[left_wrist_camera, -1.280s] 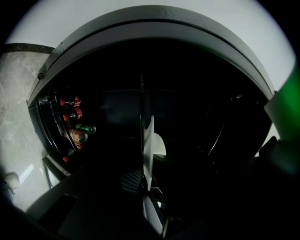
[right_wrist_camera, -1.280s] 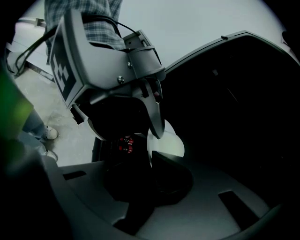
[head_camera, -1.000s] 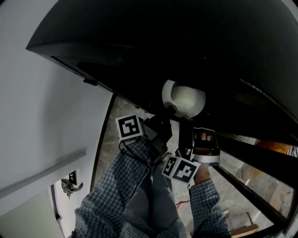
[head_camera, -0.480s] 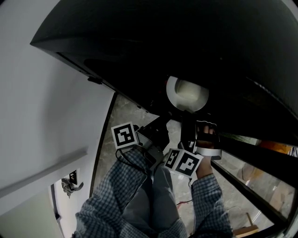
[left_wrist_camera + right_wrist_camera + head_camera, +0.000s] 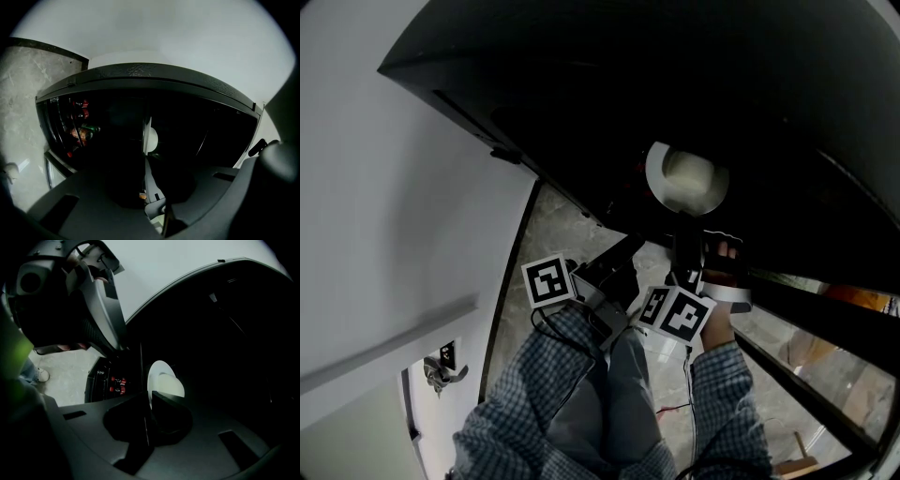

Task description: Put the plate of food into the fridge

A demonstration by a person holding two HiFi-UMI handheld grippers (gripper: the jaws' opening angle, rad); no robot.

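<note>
Where the white wall (image 5: 394, 187) filled the left of the head view, a small fitting (image 5: 441, 367) sat low on it, its markings too small to read. A strip of pale marbled floor (image 5: 546, 230) ran beside the open black fridge (image 5: 675, 75). Next came a checked sleeve (image 5: 534, 394) and the left claw (image 5: 143, 163), whose marker cube (image 5: 548, 281) bore only a black-and-white square pattern. In the left gripper view its dark jaws stood drawn together with nothing between them and pointed into the fridge. Red-capped bottles (image 5: 80, 132) stood there in a rack at the left, their labels illegible. Further right, the white plate (image 5: 656, 178) with a pale mound of food (image 5: 692, 173) hung inside the dark fridge opening, carried by its near rim. The right claw (image 5: 150, 401) was clamped on that rim, which showed pinched between its jaws in the right gripper view. The right hand (image 5: 719, 267) held that claw from behind.
</note>
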